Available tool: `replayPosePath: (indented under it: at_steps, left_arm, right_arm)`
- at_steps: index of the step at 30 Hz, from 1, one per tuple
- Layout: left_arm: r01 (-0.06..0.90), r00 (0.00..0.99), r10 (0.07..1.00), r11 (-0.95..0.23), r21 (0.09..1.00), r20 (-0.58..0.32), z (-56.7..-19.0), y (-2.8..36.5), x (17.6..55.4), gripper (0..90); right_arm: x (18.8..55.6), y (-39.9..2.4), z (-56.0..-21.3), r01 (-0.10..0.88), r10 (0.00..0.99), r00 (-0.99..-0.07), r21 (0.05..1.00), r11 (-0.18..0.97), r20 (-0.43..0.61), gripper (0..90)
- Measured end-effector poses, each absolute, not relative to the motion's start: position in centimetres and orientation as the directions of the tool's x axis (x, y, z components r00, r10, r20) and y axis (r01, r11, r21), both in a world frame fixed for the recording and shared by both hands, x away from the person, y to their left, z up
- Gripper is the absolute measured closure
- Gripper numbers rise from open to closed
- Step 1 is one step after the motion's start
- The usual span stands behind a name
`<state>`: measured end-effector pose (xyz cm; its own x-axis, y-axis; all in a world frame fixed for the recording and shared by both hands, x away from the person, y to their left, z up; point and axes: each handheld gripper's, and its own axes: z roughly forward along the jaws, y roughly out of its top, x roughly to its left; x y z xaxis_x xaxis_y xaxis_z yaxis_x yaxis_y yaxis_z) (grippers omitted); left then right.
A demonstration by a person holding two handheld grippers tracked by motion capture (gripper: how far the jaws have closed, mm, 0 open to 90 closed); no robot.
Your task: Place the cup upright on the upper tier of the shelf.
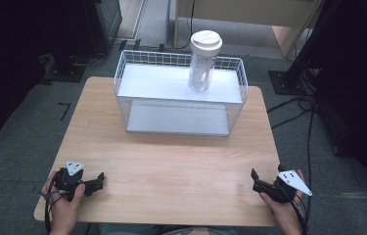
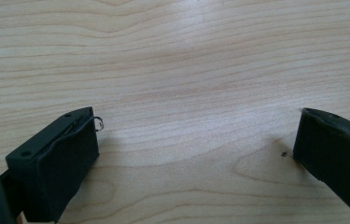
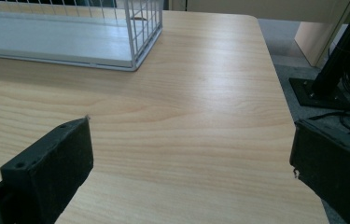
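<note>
Our left hand-held gripper [image 1: 95, 183] and right hand-held gripper [image 1: 255, 177] rest wide open, empty, well short of the rack [image 1: 180, 83]. The bottle [image 1: 202, 61] stands upright on the rack; we should approach level, gripping its clear body.

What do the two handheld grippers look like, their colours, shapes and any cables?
Both are black, blocky tools. The left gripper and the right gripper each carry a pale grey three-cornered plate with dark dots on top, and dark cables trail back past the hands. Close up, the left gripper's jaws are thick, squared black blocks with small screw holes, and a small wire loop sticks out at one tip. No sleeves show.
</note>
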<state>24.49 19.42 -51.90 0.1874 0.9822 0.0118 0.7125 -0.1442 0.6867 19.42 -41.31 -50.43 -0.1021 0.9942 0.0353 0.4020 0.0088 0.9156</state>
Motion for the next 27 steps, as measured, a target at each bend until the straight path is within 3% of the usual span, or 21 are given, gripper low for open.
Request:
replayPosePath:
  at_steps: [13, 27]
  left_arm:
    - [0.713, 0.187, 0.982, -0.144, 0.687, 0.012, -51.9, 19.4, 24.5, 0.2]
    - [0.712, 0.187, 0.982, -0.144, 0.687, 0.012, -51.9, 19.4, 24.5, 0.2]
  right_arm:
    - [19.0, -41.9, -51.8, 0.532, 0.998, -0.055, 0.846, 0.048, -0.022, 0.0]
    - [18.2, -42.8, -52.4, 0.640, 0.999, -0.043, 0.768, 0.032, -0.006, 0.0]
